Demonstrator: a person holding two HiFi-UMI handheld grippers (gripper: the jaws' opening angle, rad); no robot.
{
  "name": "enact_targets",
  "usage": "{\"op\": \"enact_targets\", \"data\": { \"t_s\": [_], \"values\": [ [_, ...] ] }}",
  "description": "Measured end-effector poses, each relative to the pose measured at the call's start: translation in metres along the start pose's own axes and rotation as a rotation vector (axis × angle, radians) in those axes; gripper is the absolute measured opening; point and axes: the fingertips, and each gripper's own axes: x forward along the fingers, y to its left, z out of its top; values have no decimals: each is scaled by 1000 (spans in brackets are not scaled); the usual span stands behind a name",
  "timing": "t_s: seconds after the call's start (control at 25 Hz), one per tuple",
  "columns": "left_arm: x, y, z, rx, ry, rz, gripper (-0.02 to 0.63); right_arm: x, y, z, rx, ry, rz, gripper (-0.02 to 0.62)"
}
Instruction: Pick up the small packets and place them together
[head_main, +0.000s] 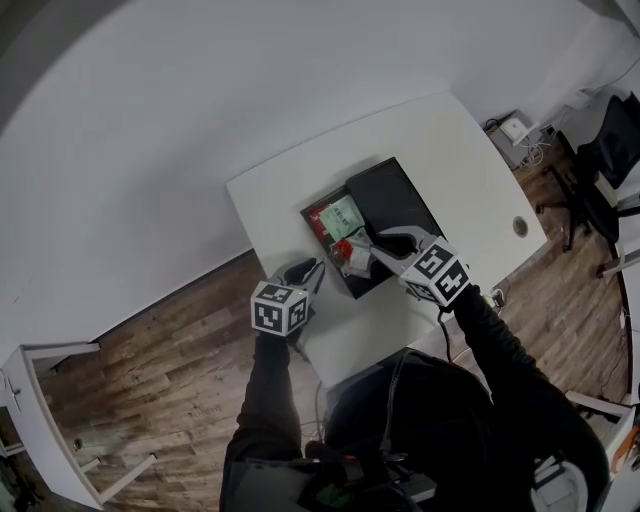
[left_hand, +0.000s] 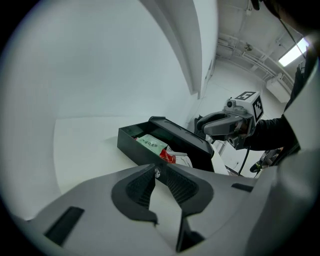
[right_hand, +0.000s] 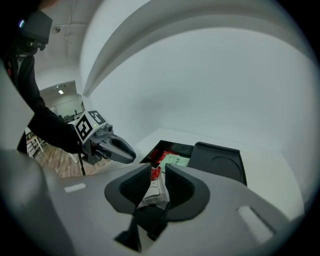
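**A:** What do we have, biggest first?

**B:** We see a white table (head_main: 460, 150). On its left half sits an open black box (head_main: 312, 228), with its black lid (head_main: 395, 200) lying flat just beside it on the right.

**A:** And the tools?

**B:** The right gripper (right_hand: 159, 172) reaches over the near end of the box. The left gripper (left_hand: 161, 175) hangs over bare table near the box's near-left corner, pointing towards it. The two are close but apart.

**A:** How do we read the jaws?

**B:** On the left they stand apart, and we see only table top through the gap. On the right they are parted too, with a white packet (right_hand: 155, 192) standing between them. The gap looks wider than the packet, so we take it as loose. From this angle, though, we can't rule out one pad brushing it.

**A:** Where are the packets?

**B:** All the ones we can see are in the box. A green packet (head_main: 342, 213) lies flat at the far end. A red packet (head_main: 343, 247) sits next to it towards the middle. The white one is at the near end, just beside the red, under the right gripper's tips.
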Motion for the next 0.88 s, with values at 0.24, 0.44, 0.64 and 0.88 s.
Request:
{"op": "enact_targets", "data": {
  "t_s": [0.24, 0.44, 0.64, 0.88],
  "values": [
    [-19, -25, -5, -100, -60, 54, 69, 28, 18, 6, -224, 159, 132, 125],
    [-27, -44, -12, -209, -84, 100, 46, 53, 22, -2, -439, 318, 234, 138],
    [-27, -59, -14, -245, -72, 105, 8, 76, 22, -12, -583, 459, 311, 144],
    [-22, -81, -16, -255, -62, 61, 3, 97, 22, -29, -699, 605, 381, 149]
  ]
}}
